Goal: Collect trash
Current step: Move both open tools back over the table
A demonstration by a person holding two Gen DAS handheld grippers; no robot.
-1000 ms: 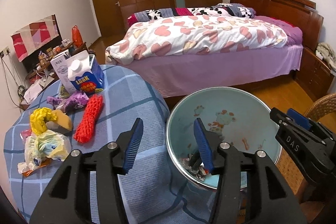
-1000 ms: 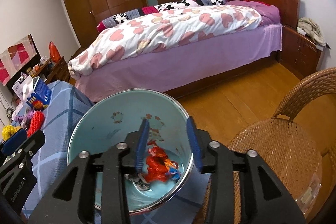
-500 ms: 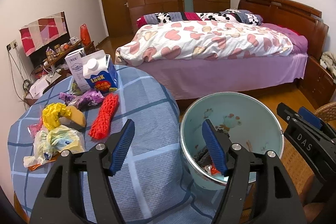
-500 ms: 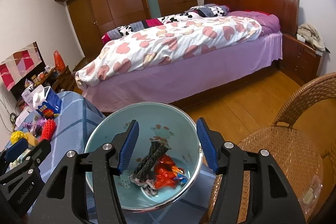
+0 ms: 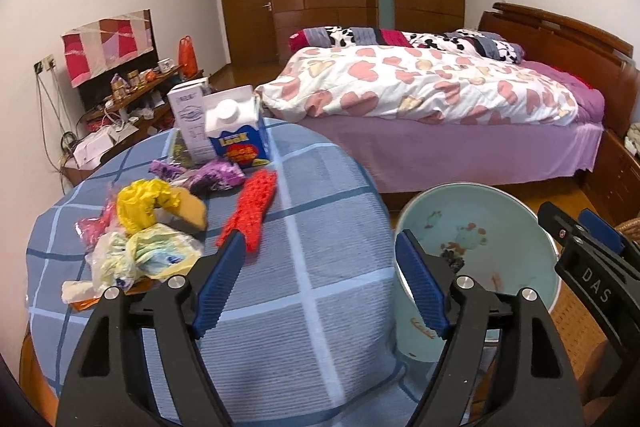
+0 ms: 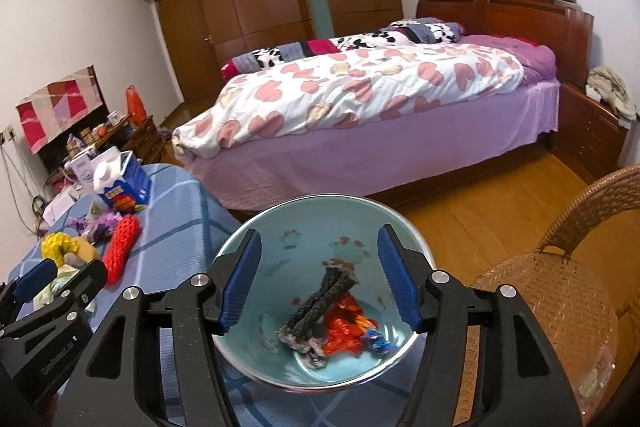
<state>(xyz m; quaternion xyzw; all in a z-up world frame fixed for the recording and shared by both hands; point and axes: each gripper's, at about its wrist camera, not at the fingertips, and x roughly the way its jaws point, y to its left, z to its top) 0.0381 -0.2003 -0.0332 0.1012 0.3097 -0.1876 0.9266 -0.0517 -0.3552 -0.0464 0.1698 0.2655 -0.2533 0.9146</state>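
Observation:
A light-blue bin (image 6: 304, 227) stands beside the round table; a dark knitted strip (image 6: 320, 301) and a red-orange wrapper (image 6: 346, 333) lie in it. The bin also shows in the left wrist view (image 5: 480, 211). My right gripper (image 6: 318, 281) is open and empty above the bin. My left gripper (image 5: 320, 287) is open and empty over the table's near edge. On the table lie a red foam net (image 5: 252, 213), a yellow crumpled bag (image 5: 140, 205), a purple wrapper (image 5: 212, 177), a pale plastic bag (image 5: 132, 255), and a blue milk carton (image 5: 240, 135) beside a white carton (image 5: 188, 115).
The table has a blue checked cloth (image 5: 304, 267). A wicker chair (image 6: 560, 287) stands right of the bin. A bed with a heart-print duvet (image 6: 360, 87) fills the far side. A cluttered low shelf (image 5: 124, 95) is at the far left.
Both grippers have opened wider and drawn back and up. The dark knitted strip, hidden between the right fingers a second ago, now lies in the bin. The left view has swung toward the table.

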